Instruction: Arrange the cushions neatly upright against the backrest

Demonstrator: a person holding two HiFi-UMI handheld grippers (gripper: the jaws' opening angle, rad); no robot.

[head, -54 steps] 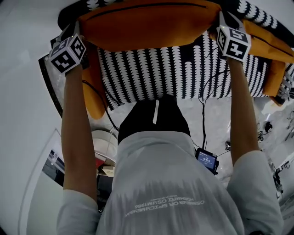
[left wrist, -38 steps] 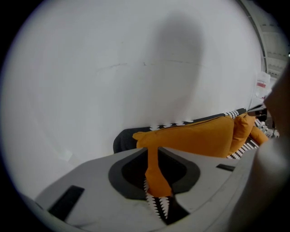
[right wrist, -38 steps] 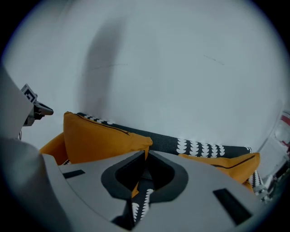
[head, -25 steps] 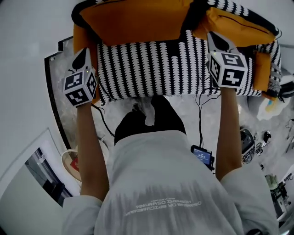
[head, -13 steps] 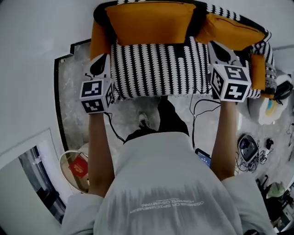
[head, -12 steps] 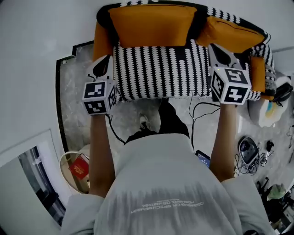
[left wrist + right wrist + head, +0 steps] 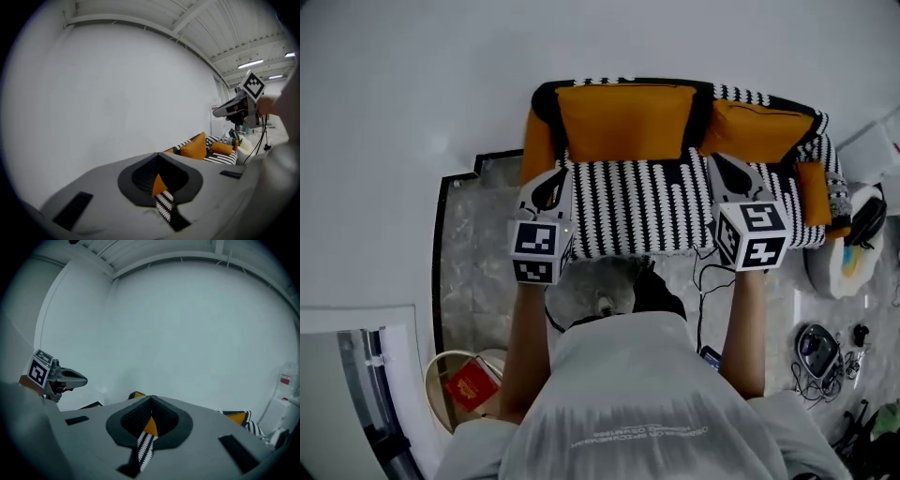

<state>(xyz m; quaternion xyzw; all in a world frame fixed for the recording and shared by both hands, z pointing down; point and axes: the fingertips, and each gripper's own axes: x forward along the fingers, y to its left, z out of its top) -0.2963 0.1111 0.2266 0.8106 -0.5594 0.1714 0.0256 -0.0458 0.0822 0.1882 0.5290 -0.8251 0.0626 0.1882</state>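
A black-and-white patterned sofa stands against the white wall. A large orange cushion stands upright against its backrest, and a second orange cushion leans there to the right. Another orange cushion sits at the left armrest, and a small orange one lies at the right end. My left gripper and right gripper are both shut and empty, held in the air in front of the seat, touching no cushion. In the left gripper view the sofa lies far beyond the shut jaws.
Pale marble floor lies left of the sofa. A round basket with a red item stands at the person's lower left. Cables and small devices lie on the floor at the right, beside a white bag.
Both grippers let go of the large orange cushion, which now stands against the backrest. The person stepped back, so the sofa looks smaller and farther away.
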